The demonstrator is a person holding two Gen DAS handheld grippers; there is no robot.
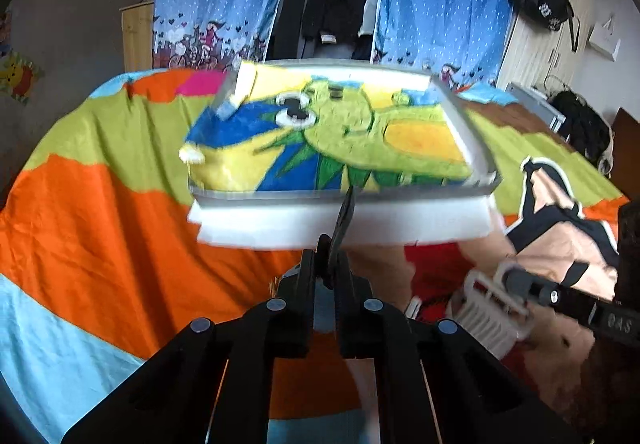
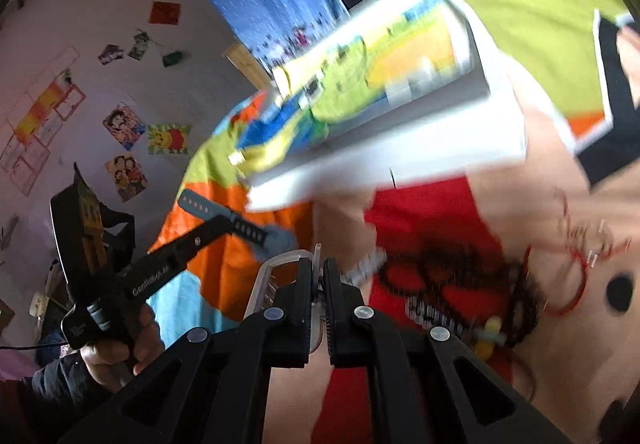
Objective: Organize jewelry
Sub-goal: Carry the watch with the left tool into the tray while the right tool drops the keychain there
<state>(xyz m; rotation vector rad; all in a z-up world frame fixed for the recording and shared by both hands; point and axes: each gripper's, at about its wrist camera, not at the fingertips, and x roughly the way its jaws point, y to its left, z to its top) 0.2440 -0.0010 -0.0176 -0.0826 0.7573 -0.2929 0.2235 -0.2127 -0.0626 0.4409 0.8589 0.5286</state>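
Item: clear-walled tray, lined with a cartoon-frog cloth, standing on a white foam slab on the patchwork bedspread. In the left wrist view it lies at 12 o'clock from the fingers. Contents: a few small pale pieces near its far left corner and left edge, too blurred to name. Mostly bare lining.

Left gripper: jaws nearly together, pinching a thin dark strap-like piece that points up toward the tray's near wall. Its kind cannot be told.

Right gripper: jaws almost closed on a clear, flat ribbed object, perhaps a comb or clip; the left wrist view shows it as white ribbing at 4 o'clock.

Unsorted stock, right wrist view, 2 to 3 o'clock: black bead chain, red cord bracelet, a pale beaded strand, a small yellow charm, all loose on the bedspread.

Status, as a judgement: early. Two pieces in hand, neither placed; several strands left to gather.
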